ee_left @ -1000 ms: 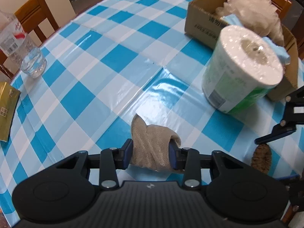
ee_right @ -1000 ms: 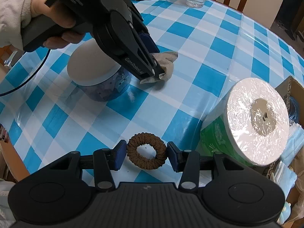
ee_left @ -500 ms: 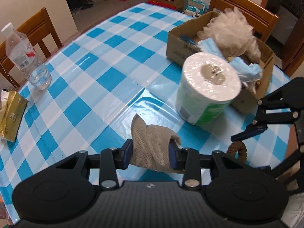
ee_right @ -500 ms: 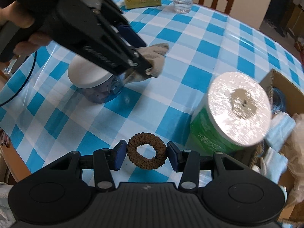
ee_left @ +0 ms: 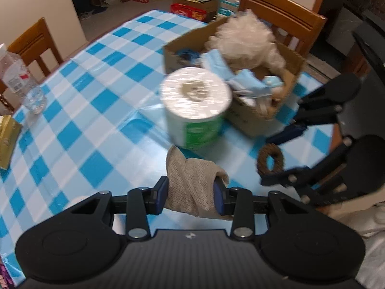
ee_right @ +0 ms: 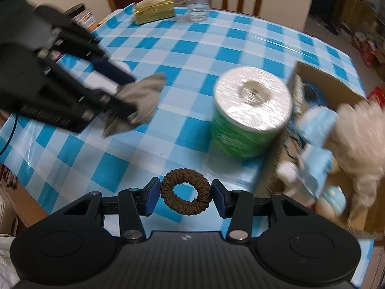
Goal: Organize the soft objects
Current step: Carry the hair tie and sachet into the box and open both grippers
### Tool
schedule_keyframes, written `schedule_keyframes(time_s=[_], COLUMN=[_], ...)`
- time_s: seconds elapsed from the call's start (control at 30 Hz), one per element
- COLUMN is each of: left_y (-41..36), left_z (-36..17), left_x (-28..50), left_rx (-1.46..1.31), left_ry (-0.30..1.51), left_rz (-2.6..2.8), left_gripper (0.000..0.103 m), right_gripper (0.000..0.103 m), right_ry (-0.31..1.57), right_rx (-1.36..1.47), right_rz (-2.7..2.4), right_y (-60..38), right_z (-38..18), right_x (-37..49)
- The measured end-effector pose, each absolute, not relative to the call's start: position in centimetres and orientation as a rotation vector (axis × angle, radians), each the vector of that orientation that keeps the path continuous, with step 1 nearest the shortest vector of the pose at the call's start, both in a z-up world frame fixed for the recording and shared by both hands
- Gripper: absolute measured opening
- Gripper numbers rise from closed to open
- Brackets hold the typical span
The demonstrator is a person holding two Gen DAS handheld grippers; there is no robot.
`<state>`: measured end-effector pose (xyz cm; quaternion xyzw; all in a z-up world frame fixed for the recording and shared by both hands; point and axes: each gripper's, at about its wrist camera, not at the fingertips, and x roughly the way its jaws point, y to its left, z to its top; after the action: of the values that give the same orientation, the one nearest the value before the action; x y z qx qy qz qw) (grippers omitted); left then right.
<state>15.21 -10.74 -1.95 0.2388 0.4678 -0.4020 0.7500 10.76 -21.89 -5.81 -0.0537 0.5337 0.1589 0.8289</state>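
Beige knit cloth [ee_left: 192, 187] sits bunched between my left fingers [ee_left: 190, 192], pinched at its middle, its loose end flopping forward: limp and light, so it will sag and needs a firm hold on the thick fold. My right fingers [ee_right: 185, 198] are closed on opposite sides of a brown scrunchie [ee_right: 184, 198], springy and light, likely to squash rather than slip. Both hang above the checked counter [ee_left: 96, 110]. A wrapped paper roll [ee_left: 196, 110] stands just before the cardboard box [ee_left: 262, 120], near the counter's far corner, and blocks a straight path. The box already bulges with a white mesh pouf [ee_left: 245, 41] and blue face masks [ee_left: 228, 72]; free room looks scarce.
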Motion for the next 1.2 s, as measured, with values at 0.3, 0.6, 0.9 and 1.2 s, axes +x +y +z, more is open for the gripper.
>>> schedule_keyframes(time_s=[0.3, 0.6, 0.9, 1.2], left_y=[-15.3, -21.7, -26.7, -25.5], left_z=[-0.2, 1.1, -0.4, -1.0], left_x=[12.6, 13.5, 17.7, 17.6], left_rx=[0.501, 0.502, 0.421, 0.341], left_ry=[0.984, 0.893, 0.862, 0.814], left_rz=[-0.928, -0.954, -0.888, -0.795], left_gripper=[0.037, 0.038, 0.05, 0.091], right_gripper=[0.052, 0.052, 0.052, 0.052], right_ry=[1.117, 1.054, 1.013, 1.008], right_rx=[-0.048, -0.007, -0.01, 0.01], right_rz=[0.236, 0.127, 0.089, 0.054], right_y=[-27.1, -33.1, -36.5, -38.5], right_z=[-4.5, -2.7, -1.9, -2.4], right_x=[8.1, 7.5, 8.5, 9.7])
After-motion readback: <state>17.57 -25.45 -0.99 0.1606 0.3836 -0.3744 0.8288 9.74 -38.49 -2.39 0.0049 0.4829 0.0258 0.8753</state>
